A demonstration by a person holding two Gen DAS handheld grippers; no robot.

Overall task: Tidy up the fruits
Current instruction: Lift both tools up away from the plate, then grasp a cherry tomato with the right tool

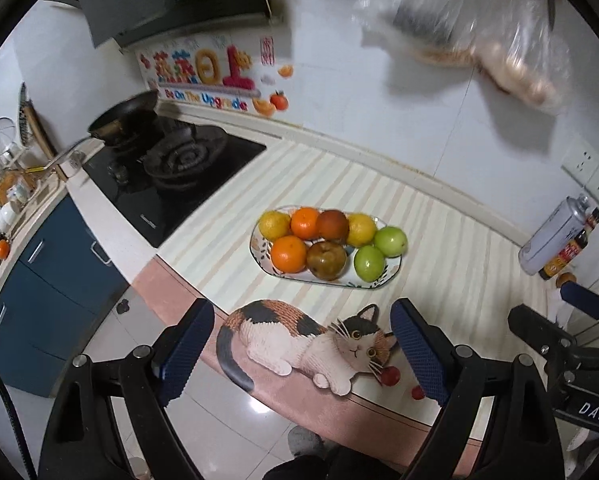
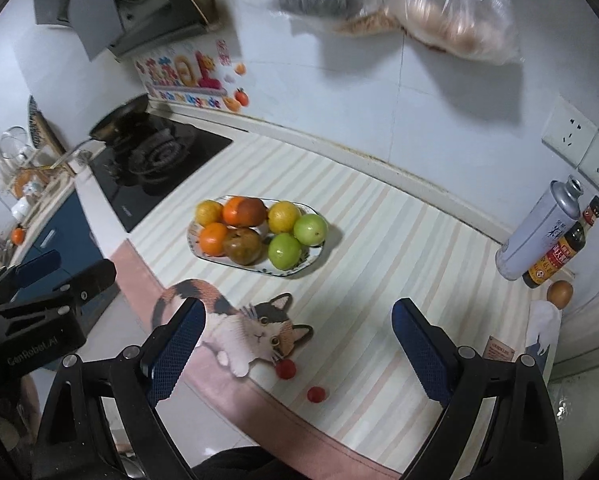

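Observation:
An oval patterned plate point(image 1: 383, 280) point(image 2: 311, 258) sits mid-counter on a striped mat. It holds several fruits: oranges point(image 1: 288, 254) point(image 2: 213, 239), yellow citrus point(image 1: 274, 224) point(image 2: 284, 216), two green apples point(image 1: 369, 263) point(image 2: 284, 251) and brownish fruits point(image 1: 326, 260) point(image 2: 242, 245). Two small red tomatoes point(image 1: 389, 376) point(image 2: 286, 369) lie near the front edge by the cat picture. My left gripper point(image 1: 302, 346) is open and empty, in front of the plate above the counter edge. My right gripper point(image 2: 298, 344) is open and empty, over the mat right of the cat.
A gas stove point(image 1: 171, 168) point(image 2: 155, 160) with a pan point(image 1: 123, 116) is at the left. A metal can point(image 2: 539, 232) point(image 1: 555, 236), a sauce bottle point(image 2: 561, 250) and an egg point(image 2: 560, 293) stand at the right. Plastic bags point(image 2: 439, 12) hang on the wall.

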